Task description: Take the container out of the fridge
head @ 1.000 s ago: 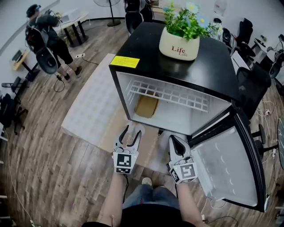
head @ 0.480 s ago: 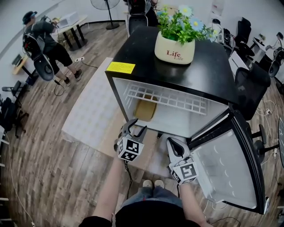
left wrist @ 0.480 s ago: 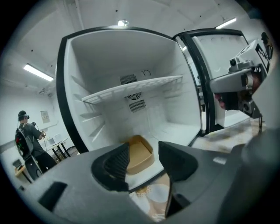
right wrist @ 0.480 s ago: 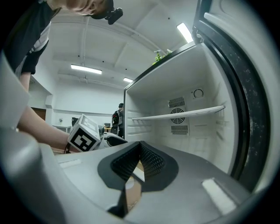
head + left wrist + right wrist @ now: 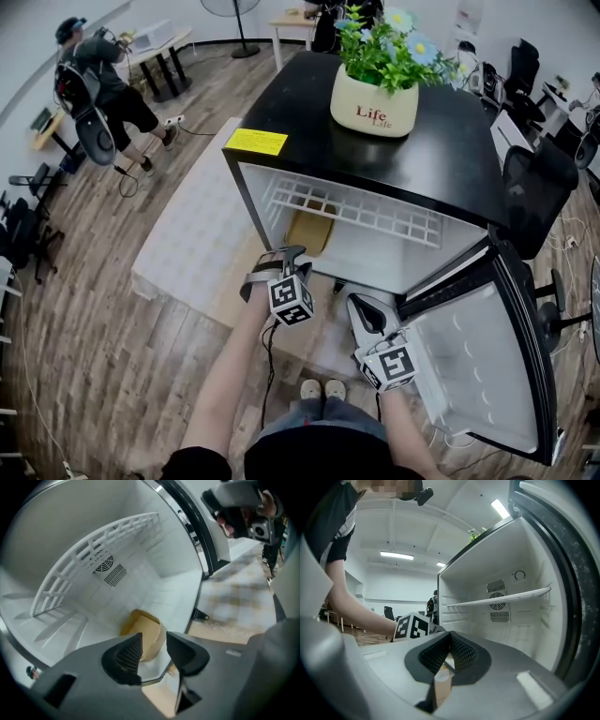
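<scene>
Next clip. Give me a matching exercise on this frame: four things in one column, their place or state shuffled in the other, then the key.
Things
1. container
2. flower pot
3. yellow label
4. right gripper

Place or state
A. jaws together
B. on the floor of the fridge, under the wire shelf
C. stuck flat on the fridge's top, near a front corner
D. standing upright on the fridge's top

Pairs: 1-B, 2-D, 3-C, 4-A

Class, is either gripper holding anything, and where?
Nothing held. Left gripper, jaws just closing but apart with nothing between, is short of the container; right gripper shut, empty.
</scene>
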`<state>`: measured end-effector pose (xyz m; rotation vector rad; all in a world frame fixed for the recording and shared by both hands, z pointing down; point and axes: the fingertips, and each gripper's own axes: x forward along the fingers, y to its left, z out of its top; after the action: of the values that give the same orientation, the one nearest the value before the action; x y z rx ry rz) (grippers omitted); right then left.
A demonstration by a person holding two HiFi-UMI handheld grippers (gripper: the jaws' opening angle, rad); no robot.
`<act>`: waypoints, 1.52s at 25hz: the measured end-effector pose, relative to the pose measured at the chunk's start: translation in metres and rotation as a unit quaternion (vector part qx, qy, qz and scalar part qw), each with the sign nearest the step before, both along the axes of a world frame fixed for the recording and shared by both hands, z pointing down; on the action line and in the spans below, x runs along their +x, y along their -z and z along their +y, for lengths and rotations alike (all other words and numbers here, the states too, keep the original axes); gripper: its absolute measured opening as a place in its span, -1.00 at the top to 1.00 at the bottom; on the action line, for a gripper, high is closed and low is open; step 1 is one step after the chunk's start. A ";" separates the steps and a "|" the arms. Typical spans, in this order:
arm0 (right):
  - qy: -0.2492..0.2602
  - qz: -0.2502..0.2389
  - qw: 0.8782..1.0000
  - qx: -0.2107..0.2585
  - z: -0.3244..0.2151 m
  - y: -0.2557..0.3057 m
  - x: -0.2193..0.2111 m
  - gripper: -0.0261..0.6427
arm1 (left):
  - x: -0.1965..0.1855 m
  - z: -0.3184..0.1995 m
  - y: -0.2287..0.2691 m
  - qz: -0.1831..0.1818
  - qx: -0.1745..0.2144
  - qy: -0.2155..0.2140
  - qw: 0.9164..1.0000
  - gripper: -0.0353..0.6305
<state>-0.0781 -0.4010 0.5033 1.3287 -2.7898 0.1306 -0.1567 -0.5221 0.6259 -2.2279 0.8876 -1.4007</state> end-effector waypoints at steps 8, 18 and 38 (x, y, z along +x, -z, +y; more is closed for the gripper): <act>0.006 -0.004 1.000 -0.008 0.002 -0.004 0.006 0.92 | -0.004 -0.014 -0.022 -0.112 0.003 -0.021 0.993 0.46; 0.011 -0.007 1.000 -0.010 0.003 -0.003 0.010 0.92 | -0.003 -0.020 -0.039 -0.170 -0.012 -0.041 0.985 0.59; -0.001 -0.017 1.000 -0.011 0.013 0.001 0.019 0.92 | 0.009 0.000 -0.025 -0.181 -0.004 -0.080 0.980 0.82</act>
<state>-0.0591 -0.3879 0.5021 1.3369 -2.8069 0.1850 -0.1475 -0.5220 0.6512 -1.9107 0.5659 -1.6589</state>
